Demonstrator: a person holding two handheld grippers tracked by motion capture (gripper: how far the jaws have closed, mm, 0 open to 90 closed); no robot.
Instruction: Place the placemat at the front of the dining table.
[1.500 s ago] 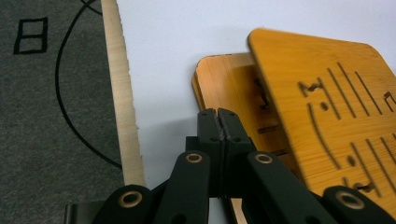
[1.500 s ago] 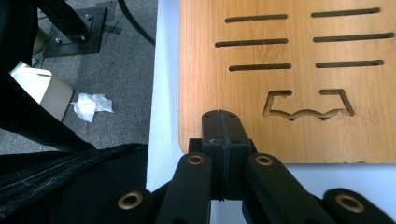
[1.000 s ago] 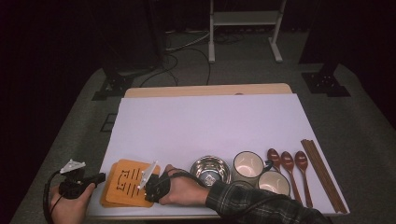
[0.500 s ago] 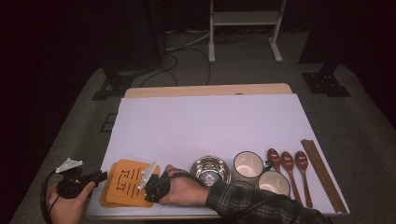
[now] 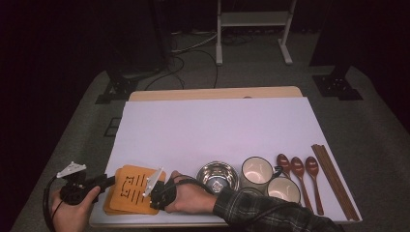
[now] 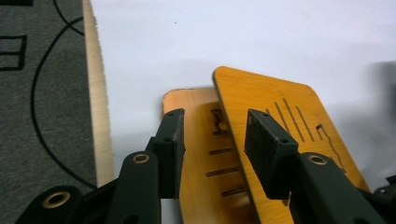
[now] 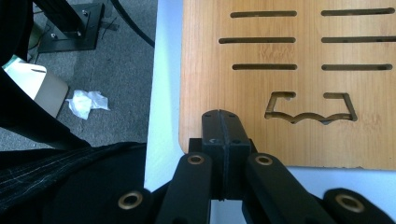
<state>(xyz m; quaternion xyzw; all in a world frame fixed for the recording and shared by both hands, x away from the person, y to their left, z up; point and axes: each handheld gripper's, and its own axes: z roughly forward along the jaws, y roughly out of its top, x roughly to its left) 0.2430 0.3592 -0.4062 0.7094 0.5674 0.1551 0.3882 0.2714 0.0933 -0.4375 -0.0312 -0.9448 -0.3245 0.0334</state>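
A person works at the near left corner of a counter (image 5: 217,130) covered in white paper, a gripper in each hand. Two orange wooden boards lie stacked there, the top board (image 5: 138,186) skewed over the bottom board (image 6: 198,154).

The left gripper (image 6: 212,149) has just been opening: its jaws now stand apart over the left edge of the stack, pads touching neither board, so it looks to have let go or to be readying a fresh hold. The right gripper (image 7: 224,140) has its jaws pressed together, tips at the near edge of the top board, resting or pinning rather than visibly clamping it.

To the right along the near edge stand a steel bowl (image 5: 217,175) and two mugs (image 5: 256,171), then three wooden spoons (image 5: 298,170) and chopsticks (image 5: 333,186). The bowl sits just beside the right hand (image 5: 191,195), leaving little room to slide a board rightward. The far paper is bare.
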